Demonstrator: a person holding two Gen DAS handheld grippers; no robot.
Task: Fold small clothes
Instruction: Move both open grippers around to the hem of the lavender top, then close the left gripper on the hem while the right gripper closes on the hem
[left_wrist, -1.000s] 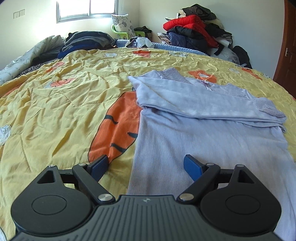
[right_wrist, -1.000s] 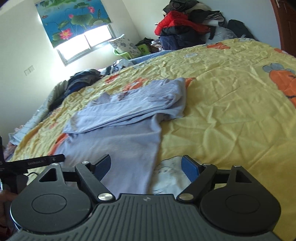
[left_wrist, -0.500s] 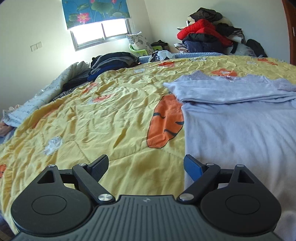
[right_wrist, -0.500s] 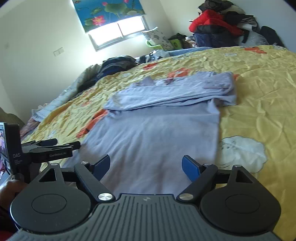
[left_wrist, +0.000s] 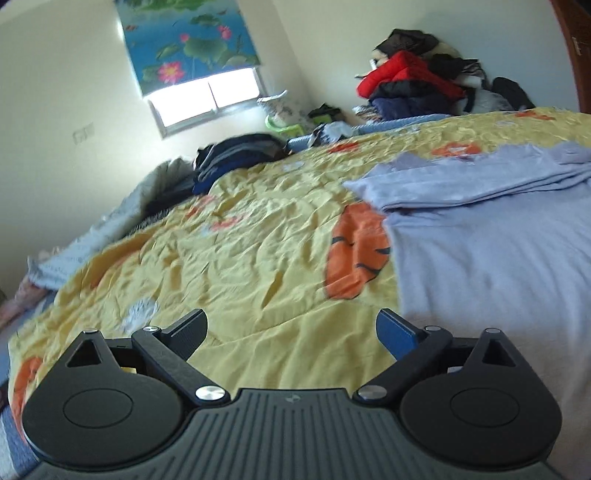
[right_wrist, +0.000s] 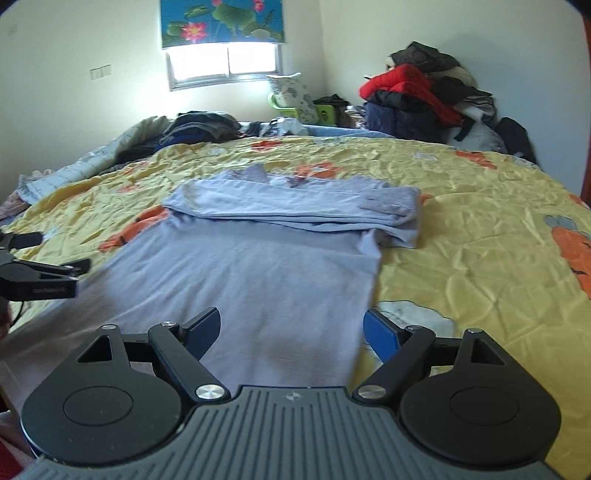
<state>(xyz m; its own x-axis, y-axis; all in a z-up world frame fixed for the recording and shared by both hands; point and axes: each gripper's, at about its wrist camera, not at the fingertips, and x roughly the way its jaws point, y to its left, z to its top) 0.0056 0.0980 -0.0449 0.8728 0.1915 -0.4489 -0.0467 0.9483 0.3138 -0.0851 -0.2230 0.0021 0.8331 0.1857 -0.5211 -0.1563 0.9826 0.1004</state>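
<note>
While left gripper (left_wrist: 291, 330) jaws were opening, empty, over bedspread (left_wrist: 258, 258), right gripper (right_wrist: 291, 328), spread, empty, alone showed whole lavender top (right_wrist: 266, 258).

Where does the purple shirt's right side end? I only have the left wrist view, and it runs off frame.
Observer: The purple shirt ends on the yellow quilt, with bare quilt beyond its right edge.
Operator: Where do the cuffs end?
Observer: The cuffs lie stacked at that right edge, slightly past the body.
Operator: And the right gripper?
Observer: The right gripper hovers near the hem, straddling the shirt's right edge, fingers apart and gripping nothing.
</note>
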